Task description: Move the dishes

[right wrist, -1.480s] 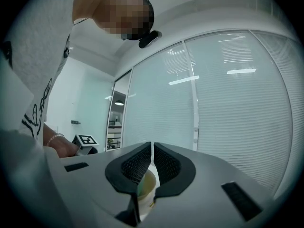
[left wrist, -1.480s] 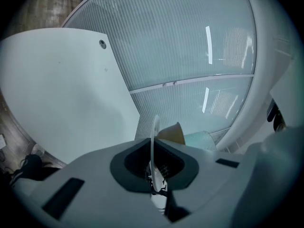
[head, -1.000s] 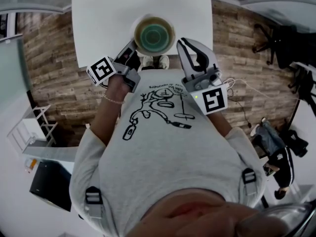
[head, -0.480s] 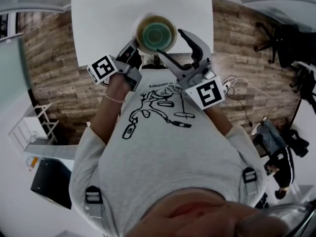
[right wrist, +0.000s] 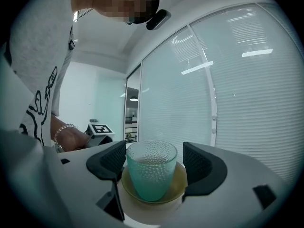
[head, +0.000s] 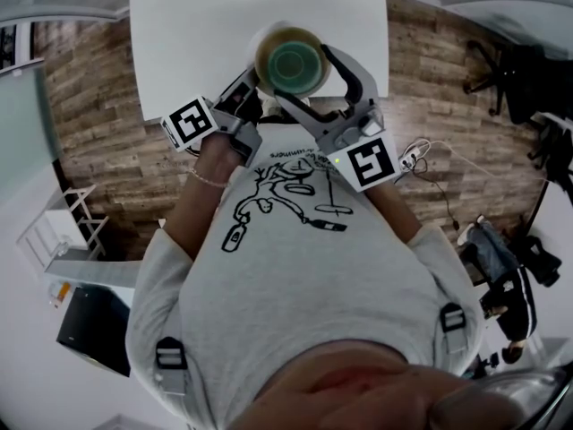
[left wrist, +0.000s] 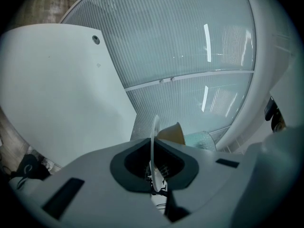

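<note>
**Item 1, glass (right wrist: pixel 151 175).** One is counted: green, translucent, dimpled. It is stood upright inside the bowl. Whether anything is held in it cannot be told.

**Item 2, bowl (right wrist: pixel 176 188).** One is counted: shallow, yellowish. It is seated on the plate, and the glass is contained in it.

**Item 3, plate (left wrist: pixel 153 144).** One is counted: white and thin. In the left gripper view it is seen edge-on. The bowl is carried on it.

**Location of the stack.** In the head view the three dishes are seen nested at the near edge of the white table (head: pixel 197 34), in front of the person's chest. Whether the plate is rested on the tabletop cannot be told.

**Item 4, left gripper (left wrist: pixel 154 175).** Its jaws are clamped on the plate's rim. Its marker cube (head: pixel 190 124) is seen in the head view.

**Item 5, right gripper (right wrist: pixel 154 161).** Its jaws have just been opening and are spread wide. The glass is stood between the two dark pads, and the right pad is clearly separated from it. Nothing is gripped. Its marker cube (head: pixel 372 162) is seen in the head view.

**Totals.** One glass, one bowl, one plate, two grippers, two marker cubes and one table are counted.

**Surroundings.** A wood-plank floor (head: pixel 89 124) is recorded below the table.
</note>
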A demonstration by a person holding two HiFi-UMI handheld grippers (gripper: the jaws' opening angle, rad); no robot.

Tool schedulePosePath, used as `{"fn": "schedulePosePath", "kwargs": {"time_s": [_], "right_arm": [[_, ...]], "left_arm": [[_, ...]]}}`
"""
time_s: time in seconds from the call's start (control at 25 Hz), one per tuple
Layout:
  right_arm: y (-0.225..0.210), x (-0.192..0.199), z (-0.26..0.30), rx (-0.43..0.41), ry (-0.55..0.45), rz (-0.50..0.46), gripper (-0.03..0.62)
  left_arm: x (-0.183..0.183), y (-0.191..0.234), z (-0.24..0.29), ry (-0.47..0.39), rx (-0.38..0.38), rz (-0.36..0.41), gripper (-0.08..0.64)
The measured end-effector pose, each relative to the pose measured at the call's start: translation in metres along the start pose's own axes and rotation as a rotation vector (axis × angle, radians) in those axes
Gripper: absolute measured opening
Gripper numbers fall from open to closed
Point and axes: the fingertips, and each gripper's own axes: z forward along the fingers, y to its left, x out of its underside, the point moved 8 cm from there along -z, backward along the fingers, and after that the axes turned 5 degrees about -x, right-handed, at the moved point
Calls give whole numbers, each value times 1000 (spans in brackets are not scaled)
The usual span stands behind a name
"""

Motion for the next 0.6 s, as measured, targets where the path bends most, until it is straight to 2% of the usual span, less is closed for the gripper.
{"fn": "schedulePosePath", "kwargs": {"time_s": [0.44, 0.6], "right_arm": [[2, 7, 6, -39, 48, -46, 364], [0, 9, 5, -45, 44, -33, 364]], "left_arm": [[7, -2, -1, 8, -12, -4, 11], [9, -1, -1, 4, -14, -5, 11]]}}
